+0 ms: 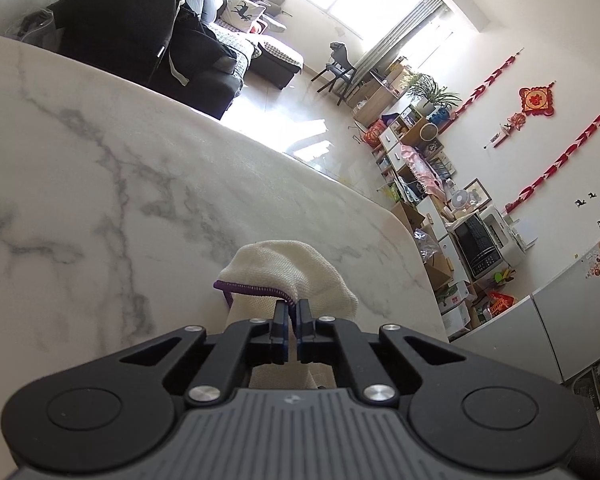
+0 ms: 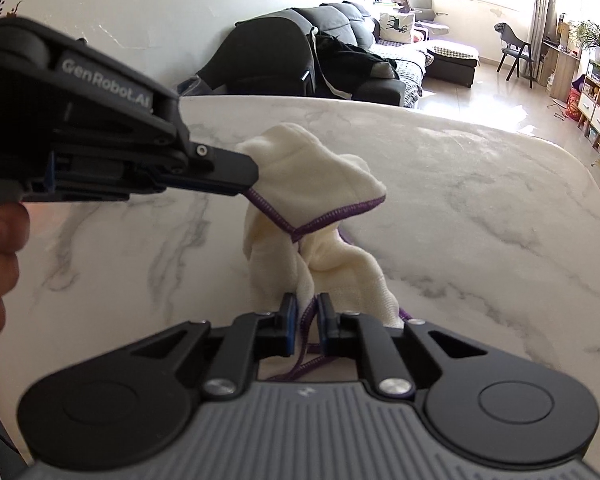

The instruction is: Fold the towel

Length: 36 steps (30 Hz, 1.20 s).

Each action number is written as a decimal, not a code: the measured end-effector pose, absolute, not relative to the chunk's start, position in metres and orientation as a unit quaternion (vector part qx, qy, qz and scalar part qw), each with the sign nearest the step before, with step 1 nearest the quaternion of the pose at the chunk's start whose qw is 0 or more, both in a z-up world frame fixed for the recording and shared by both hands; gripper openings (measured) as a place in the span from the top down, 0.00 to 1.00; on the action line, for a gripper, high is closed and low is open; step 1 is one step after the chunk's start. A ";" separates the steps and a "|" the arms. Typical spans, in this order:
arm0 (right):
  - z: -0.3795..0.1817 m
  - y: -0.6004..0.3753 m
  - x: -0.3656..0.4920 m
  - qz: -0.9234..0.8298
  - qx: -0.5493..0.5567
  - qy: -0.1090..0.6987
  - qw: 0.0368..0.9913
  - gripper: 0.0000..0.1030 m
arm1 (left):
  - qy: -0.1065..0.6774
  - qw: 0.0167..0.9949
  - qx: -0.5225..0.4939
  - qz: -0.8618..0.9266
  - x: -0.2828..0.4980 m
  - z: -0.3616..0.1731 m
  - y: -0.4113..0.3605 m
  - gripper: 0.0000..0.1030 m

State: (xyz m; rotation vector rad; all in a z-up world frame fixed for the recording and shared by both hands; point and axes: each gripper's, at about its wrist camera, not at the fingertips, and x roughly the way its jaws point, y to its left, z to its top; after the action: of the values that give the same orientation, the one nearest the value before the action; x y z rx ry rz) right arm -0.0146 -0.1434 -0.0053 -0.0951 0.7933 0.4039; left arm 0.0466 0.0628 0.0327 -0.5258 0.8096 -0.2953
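Jaws of both the left gripper (image 1: pixel 293 312) and right gripper (image 2: pixel 309 312) clamp the purple-hemmed cream cloth towel (image 2: pixel 320 184), apparently bunched between them above the marble table's (image 2: pixel 480 200) near edge.

Each gripper (image 2: pixel 308 312) has black linkage arms with round silver screws, blue-edged pads (image 2: pixel 290 322) and a ribbed grey body between two black discs. The left gripper (image 2: pixel 252 178) carries white "GenRobot.AI" lettering on its side.

Both wrist views look steeply down, close, sharing towel (image 1: pixel 288 276) and table (image 1: pixel 100 160).
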 end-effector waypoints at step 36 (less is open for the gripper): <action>-0.004 -0.141 -0.005 0.191 -0.064 0.382 0.902 0.87 | 0.420 0.889 -0.172 -0.059 0.023 0.009 0.104 0.66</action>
State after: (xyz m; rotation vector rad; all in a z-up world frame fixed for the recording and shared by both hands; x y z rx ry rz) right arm -0.0053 -0.1412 -0.0038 -0.1323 0.7910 0.3954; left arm 0.0228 0.1037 0.0091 -0.3566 0.8722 -0.1235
